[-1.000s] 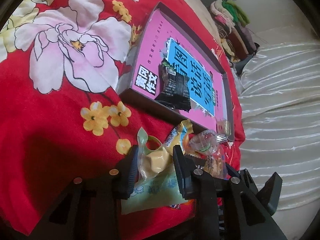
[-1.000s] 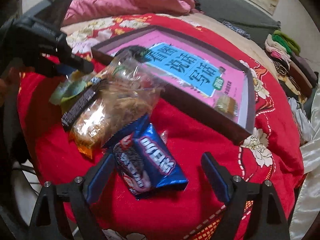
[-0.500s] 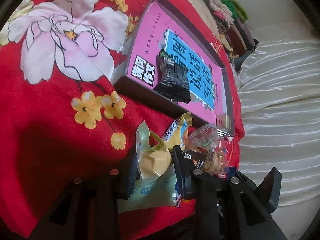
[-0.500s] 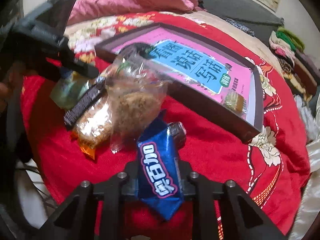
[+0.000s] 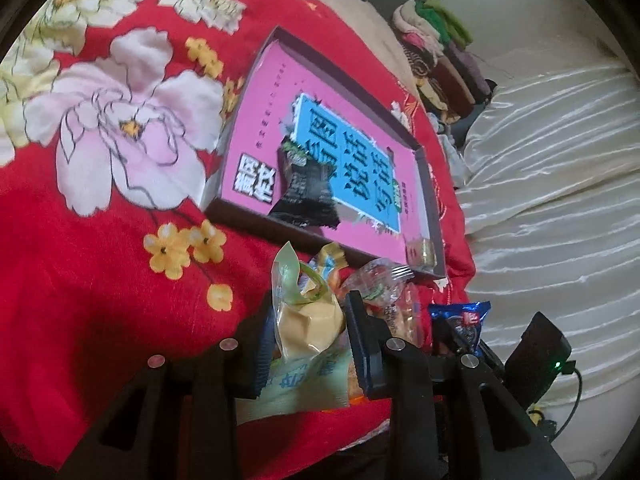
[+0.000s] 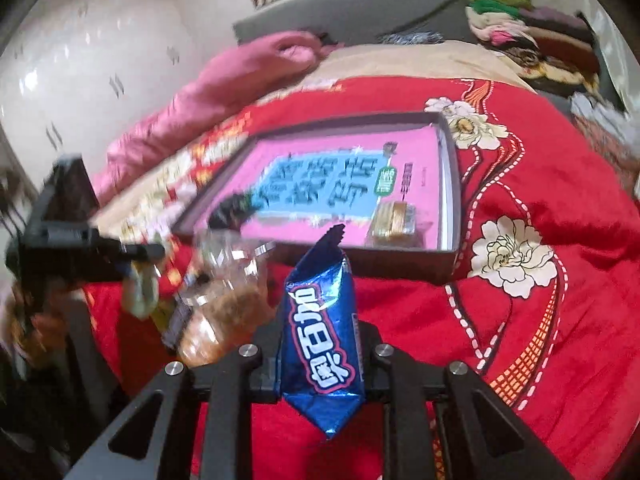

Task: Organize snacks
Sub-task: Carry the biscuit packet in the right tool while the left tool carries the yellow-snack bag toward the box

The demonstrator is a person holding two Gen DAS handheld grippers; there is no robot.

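Note:
My left gripper (image 5: 306, 336) is shut on a pale green packet with a yellow cake inside (image 5: 306, 324), held just above the red bedspread. My right gripper (image 6: 318, 354) is shut on a blue biscuit packet (image 6: 320, 332), lifted clear of the bed; the same blue packet (image 5: 460, 320) shows at the right in the left wrist view. A dark-rimmed box (image 5: 424, 184) (image 6: 450, 152) with a pink and blue sheet inside lies ahead. In it are a black packet (image 5: 308, 188) (image 6: 232, 210) and a small golden packet (image 5: 420, 252) (image 6: 394, 220). Clear-wrapped snacks (image 6: 224, 300) (image 5: 384, 292) lie in a pile between the grippers.
A red flowered bedspread (image 5: 80, 280) (image 6: 540, 280) covers the bed. A pink quilt (image 6: 224, 84) lies at the far side. Folded clothes (image 5: 440, 52) (image 6: 532, 36) are stacked beyond the box. White satin fabric (image 5: 560, 200) lies to the right of the bed.
My right gripper closed on the blue packet, lifted it off the bed and rolled so the packet stands upright. My left gripper rose slightly with the green packet.

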